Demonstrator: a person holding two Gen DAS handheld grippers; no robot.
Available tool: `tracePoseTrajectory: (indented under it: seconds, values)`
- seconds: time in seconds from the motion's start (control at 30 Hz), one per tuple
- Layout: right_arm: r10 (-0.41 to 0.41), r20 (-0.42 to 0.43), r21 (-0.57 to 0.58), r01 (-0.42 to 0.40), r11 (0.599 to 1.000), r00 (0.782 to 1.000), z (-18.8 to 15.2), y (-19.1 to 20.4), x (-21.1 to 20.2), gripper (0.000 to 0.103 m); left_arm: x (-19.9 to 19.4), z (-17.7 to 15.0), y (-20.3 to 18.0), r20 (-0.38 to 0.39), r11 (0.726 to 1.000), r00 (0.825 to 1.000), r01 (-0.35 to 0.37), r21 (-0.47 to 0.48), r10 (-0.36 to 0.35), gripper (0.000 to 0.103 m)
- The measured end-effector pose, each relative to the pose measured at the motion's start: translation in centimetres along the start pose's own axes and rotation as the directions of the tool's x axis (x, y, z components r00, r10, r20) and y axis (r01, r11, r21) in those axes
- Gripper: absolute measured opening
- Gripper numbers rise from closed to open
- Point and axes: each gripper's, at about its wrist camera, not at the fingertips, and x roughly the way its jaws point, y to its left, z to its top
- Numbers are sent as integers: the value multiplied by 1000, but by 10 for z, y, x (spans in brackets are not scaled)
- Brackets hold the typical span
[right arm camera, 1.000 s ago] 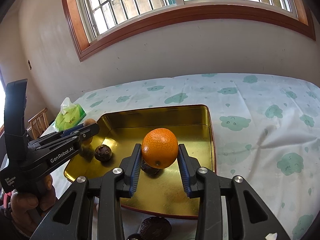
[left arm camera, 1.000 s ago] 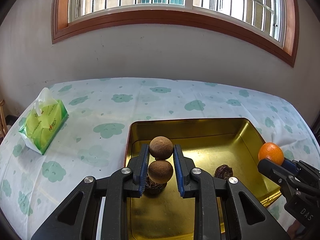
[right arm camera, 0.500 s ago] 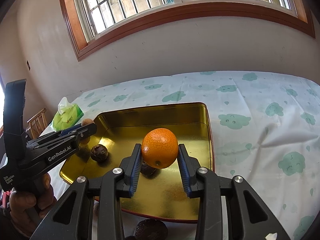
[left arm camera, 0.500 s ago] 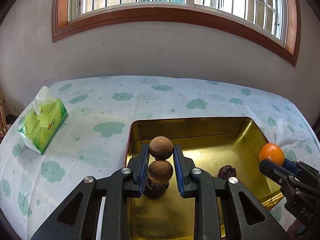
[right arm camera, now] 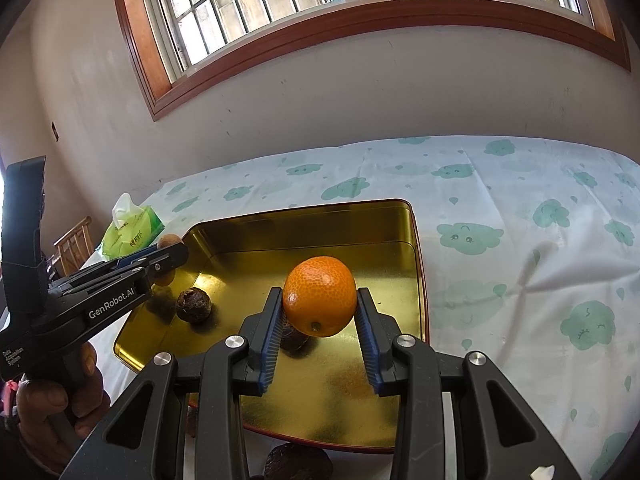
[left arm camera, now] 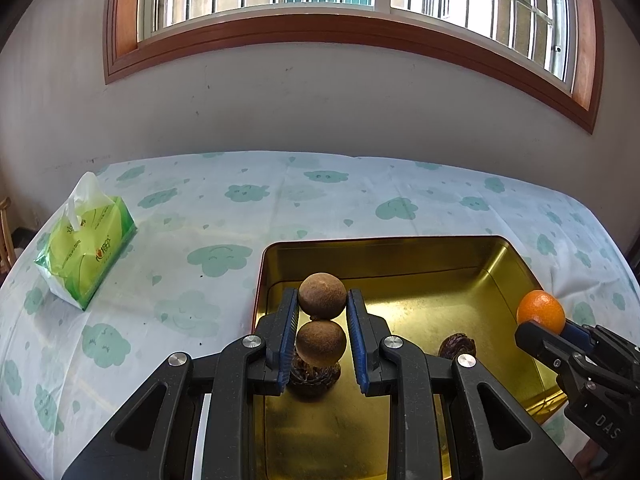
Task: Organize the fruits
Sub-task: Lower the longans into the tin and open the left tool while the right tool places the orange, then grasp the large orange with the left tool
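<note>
Fruits held over the gold tray, nothing released yet

Fruits are gripped in both handheld tools above a gold tray (left arm camera: 400, 252) on a table covered with a cloud-print cloth (left arm camera: 224, 216). The left gripper (left arm camera: 322, 330) is clamped tight on two round brown fruits (left arm camera: 322, 295), one stacked beyond the other between its blue pads. The right gripper (right arm camera: 319, 330) is closed partway around an orange (right arm camera: 319, 297), its pads pressing both sides.

Compared with a second ago, almost nothing has changed: both tools stay put and their jaws hold the same width. The tray only sits slightly differently in each view. So the placing step seems paused, with three fruits still to set down.

Inside the tray, two dark wrinkled fruits (right arm camera: 194, 305) lie near the near-left part; the far half is bare metal, giving open room for lowering. The tray has raised walls to clear. More dark fruits (right arm camera: 298, 462) lie on the cloth just outside the near rim. A green tissue pack (left arm camera: 86, 246) rests well apart on the left. The two tools are near each other over the tray.
</note>
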Motion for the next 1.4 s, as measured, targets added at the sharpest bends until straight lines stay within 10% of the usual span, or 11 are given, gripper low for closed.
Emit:
tracePoseTrajectory:
  seconds: [0.83,1.03,1.4]
  values:
    - [5,-10,4,-5,1000,1000,7,-2,9,35,1,1,-1,-1,1000,1000,5,-3,-5,27]
    - [-3,20,-1,3,1000,1000,11,0,3,42,-8,5,-2,48,1000,999,-5,15,4,66]
    - [59,83,-25,-57,998,995,-1,2,-44,42,-46,6,8,84,1000,996,-26,2,26,69]
